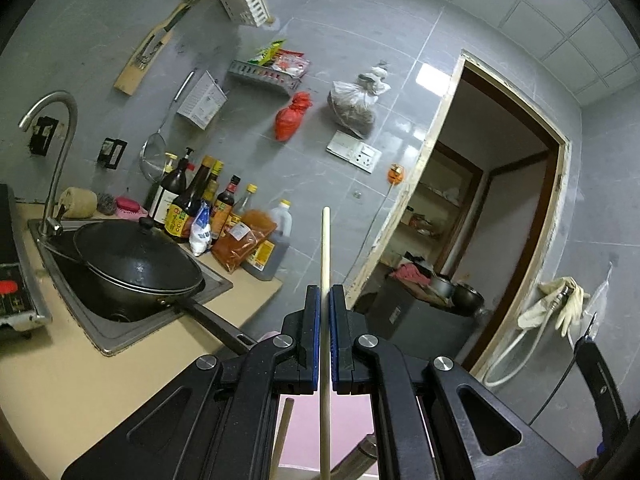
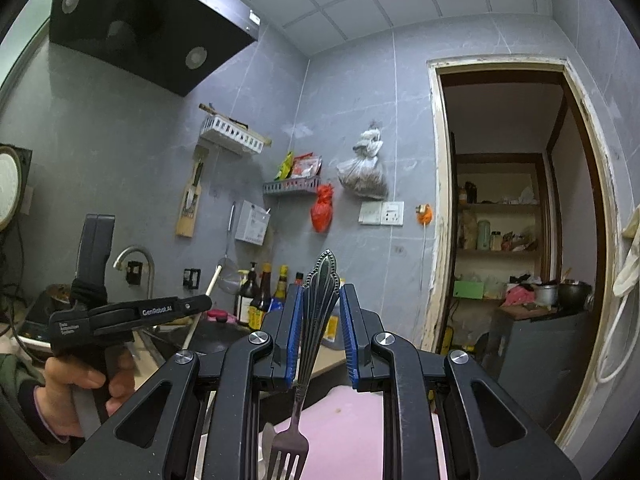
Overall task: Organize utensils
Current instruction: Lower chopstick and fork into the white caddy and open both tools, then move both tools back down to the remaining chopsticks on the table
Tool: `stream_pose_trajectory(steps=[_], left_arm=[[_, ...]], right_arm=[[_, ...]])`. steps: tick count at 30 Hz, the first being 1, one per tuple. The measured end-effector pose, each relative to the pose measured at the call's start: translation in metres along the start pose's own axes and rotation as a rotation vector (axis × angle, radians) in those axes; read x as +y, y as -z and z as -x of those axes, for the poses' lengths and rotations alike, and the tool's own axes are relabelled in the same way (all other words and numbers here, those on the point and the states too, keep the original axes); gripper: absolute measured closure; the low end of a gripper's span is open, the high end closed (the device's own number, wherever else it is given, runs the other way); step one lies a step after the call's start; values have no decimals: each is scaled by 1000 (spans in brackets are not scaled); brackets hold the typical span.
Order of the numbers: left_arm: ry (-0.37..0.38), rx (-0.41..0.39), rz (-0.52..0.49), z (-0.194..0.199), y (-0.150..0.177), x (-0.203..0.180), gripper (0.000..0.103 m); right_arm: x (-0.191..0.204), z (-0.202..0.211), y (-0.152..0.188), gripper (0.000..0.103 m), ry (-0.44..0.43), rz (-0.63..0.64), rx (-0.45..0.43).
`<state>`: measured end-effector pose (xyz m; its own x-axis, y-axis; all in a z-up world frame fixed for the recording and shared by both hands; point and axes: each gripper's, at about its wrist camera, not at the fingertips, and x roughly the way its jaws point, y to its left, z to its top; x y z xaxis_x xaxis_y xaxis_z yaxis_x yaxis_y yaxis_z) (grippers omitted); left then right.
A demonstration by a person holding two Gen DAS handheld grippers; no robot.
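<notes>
We lose the chopstick's (image 1: 325,320) lower end past the frame's bottom edge. The fork's (image 2: 316,320) tine tips are cut off likewise. Labels on the sauce bottles (image 1: 188,200) are too small to read.

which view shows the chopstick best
The left wrist view: the chopstick runs straight up the frame, clamped between the left hand-held gripper pads, its tip clear against the wall. The right wrist view shows it only small and slanted, poking out of that gripper at left.
</notes>
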<state>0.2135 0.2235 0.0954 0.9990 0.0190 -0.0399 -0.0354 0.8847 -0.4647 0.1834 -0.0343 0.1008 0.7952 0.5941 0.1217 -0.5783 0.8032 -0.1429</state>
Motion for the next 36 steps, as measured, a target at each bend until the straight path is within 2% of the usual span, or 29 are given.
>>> stream_pose_trajectory(steps=[8, 10, 14, 15, 16, 17, 18, 19, 22, 24, 25, 26, 27, 31, 33, 36], left_arm=[[-56, -91, -112, 11, 26, -16, 101], [-60, -88, -135, 14, 33, -18, 101], [-53, -31, -184, 21, 47, -21, 100], [-49, -15, -190, 21, 49, -21, 97], [-41, 10, -195, 24, 51, -21, 94], [-31, 26, -194, 26, 53, -21, 86], [-24, 35, -192, 28, 55, -21, 74], [-14, 51, -188, 31, 57, -22, 70], [7, 90, -174, 37, 57, -28, 69], [4, 112, -181, 42, 56, -35, 59], [6, 126, -186, 44, 57, -41, 54], [3, 133, -190, 47, 57, -47, 43], [-2, 137, -192, 49, 57, -52, 37], [13, 167, -212, 55, 62, -75, 25], [18, 180, -230, 58, 68, -89, 15], [11, 180, -246, 62, 80, -109, 7]], right_arm=[[-1, -9, 23, 86, -14, -12, 62], [-1, -8, 28, 86, -26, -19, 79], [-2, -2, 39, 85, -63, -31, 123], [-3, 0, 40, 85, -69, -30, 126], [-3, 3, 41, 79, -69, -30, 127], [-3, 6, 41, 74, -71, -32, 126], [-4, 8, 41, 73, -74, -36, 125], [-6, 12, 39, 73, -70, -37, 124], [-11, 20, 34, 72, -51, -39, 125], [-17, 25, 32, 67, -31, -42, 126], [-20, 29, 30, 57, -16, -45, 126], [-24, 33, 28, 49, -3, -50, 123], [-28, 38, 27, 46, 13, -53, 121], [-46, 57, 22, 32, 76, -56, 129], [-57, 68, 20, 23, 105, -62, 134], [-72, 86, 20, 13, 156, -60, 147]])
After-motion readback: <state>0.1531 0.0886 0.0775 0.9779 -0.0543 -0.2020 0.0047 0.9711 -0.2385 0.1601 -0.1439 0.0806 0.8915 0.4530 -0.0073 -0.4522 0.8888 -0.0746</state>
